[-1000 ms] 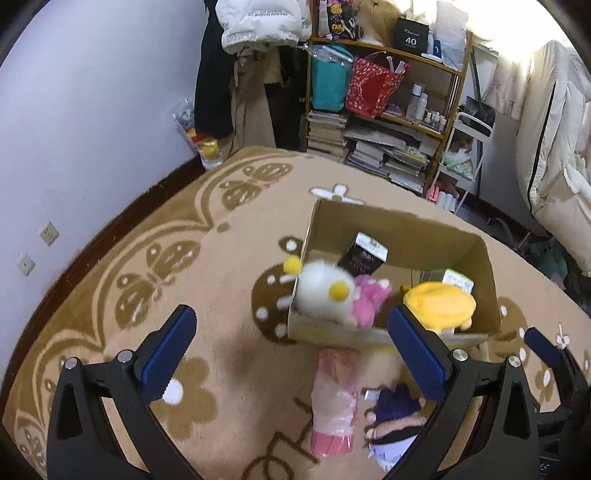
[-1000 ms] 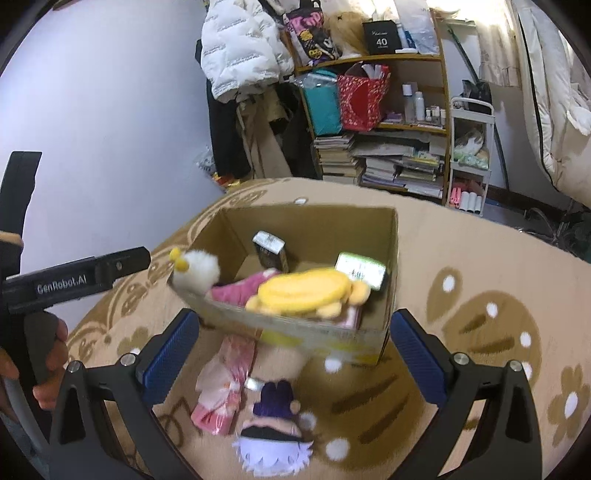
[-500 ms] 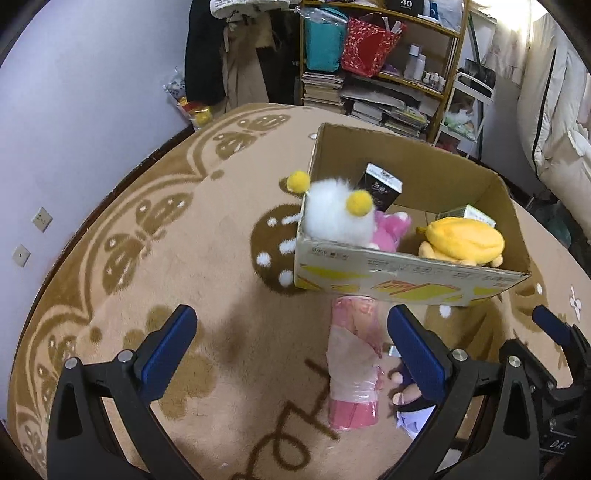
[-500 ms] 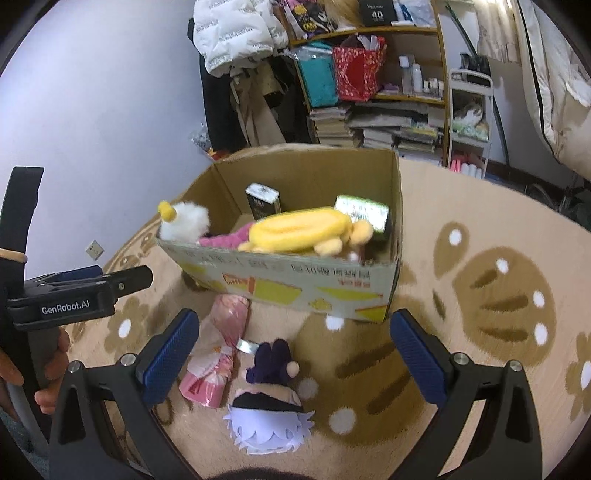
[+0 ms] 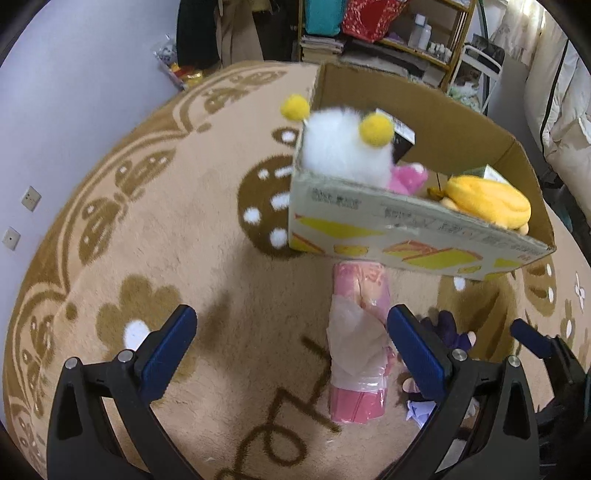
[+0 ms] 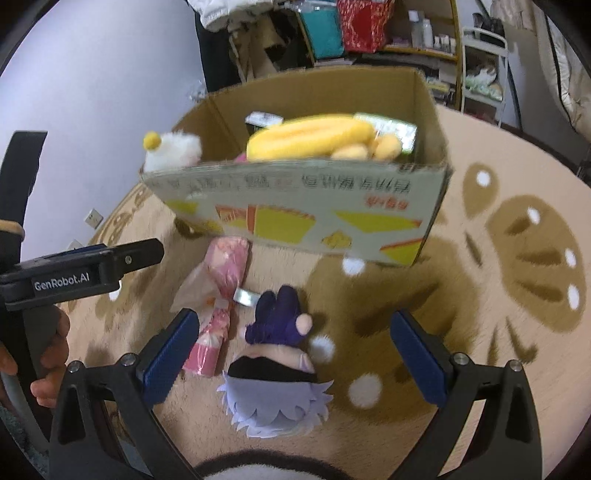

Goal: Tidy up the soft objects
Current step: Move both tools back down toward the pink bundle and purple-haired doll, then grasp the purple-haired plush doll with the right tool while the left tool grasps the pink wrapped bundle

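Observation:
A cardboard box [image 5: 406, 236] [image 6: 295, 218] stands on the carpet and holds a white fluffy toy with yellow pompoms [image 5: 343, 147] [image 6: 173, 149], a pink plush [image 5: 406, 179] and a yellow plush [image 5: 487, 201] [image 6: 310, 134]. In front of the box lie a pink plastic-wrapped package [image 5: 358, 343] [image 6: 221, 295] and a doll with a purple body and pale hair [image 6: 277, 365], partly hidden in the left view [image 5: 447, 328]. My left gripper [image 5: 291, 347] is open and empty above the package. My right gripper [image 6: 295, 354] is open and empty around the doll, above it.
Patterned beige carpet [image 5: 166, 221] covers the floor. Cluttered shelves [image 5: 406, 33] and hanging clothes [image 6: 236, 40] stand behind the box. The wall [image 5: 55, 92] runs along the left. The left gripper's body and a hand [image 6: 48, 280] sit left in the right wrist view.
Both grippers have moved down and closer to the carpet; the box, package and doll loom larger. Both stay open and empty.

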A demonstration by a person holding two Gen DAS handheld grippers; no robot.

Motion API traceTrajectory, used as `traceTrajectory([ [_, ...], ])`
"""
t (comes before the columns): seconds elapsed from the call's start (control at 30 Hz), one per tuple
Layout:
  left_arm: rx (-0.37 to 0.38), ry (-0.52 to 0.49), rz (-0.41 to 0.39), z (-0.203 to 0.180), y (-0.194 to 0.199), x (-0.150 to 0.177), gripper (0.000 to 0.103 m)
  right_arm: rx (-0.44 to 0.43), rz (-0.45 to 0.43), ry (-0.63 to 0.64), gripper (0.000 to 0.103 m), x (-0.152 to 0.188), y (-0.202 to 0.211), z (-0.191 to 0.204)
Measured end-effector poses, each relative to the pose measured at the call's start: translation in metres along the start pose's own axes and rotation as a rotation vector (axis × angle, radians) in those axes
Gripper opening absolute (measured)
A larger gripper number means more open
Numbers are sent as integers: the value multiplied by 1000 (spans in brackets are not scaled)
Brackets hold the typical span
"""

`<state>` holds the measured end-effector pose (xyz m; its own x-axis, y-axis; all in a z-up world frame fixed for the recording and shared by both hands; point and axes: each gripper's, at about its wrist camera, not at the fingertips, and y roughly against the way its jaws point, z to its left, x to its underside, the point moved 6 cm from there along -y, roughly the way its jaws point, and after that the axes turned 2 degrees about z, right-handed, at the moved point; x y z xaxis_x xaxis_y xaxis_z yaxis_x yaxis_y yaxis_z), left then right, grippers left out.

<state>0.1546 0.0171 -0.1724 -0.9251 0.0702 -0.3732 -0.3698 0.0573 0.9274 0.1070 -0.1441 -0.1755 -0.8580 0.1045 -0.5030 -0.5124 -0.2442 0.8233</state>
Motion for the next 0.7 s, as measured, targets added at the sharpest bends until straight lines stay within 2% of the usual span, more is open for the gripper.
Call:
traceTrajectory([
  [0.3,2,-26,70,-9,-23,9,102,-22,88,-41,103,15,-27,2],
  [0.37,-4,-32,75,-11,-26,9,102,-13,102,-33,103,18,-33,1],
  [0.47,2,-34,88,-12,-29,11,102,-11,124,-20,98,22,-39,3],
  [0.7,29,-34,126,-18,-44,13,101,17,160,-42,97,30,-56,4],
])
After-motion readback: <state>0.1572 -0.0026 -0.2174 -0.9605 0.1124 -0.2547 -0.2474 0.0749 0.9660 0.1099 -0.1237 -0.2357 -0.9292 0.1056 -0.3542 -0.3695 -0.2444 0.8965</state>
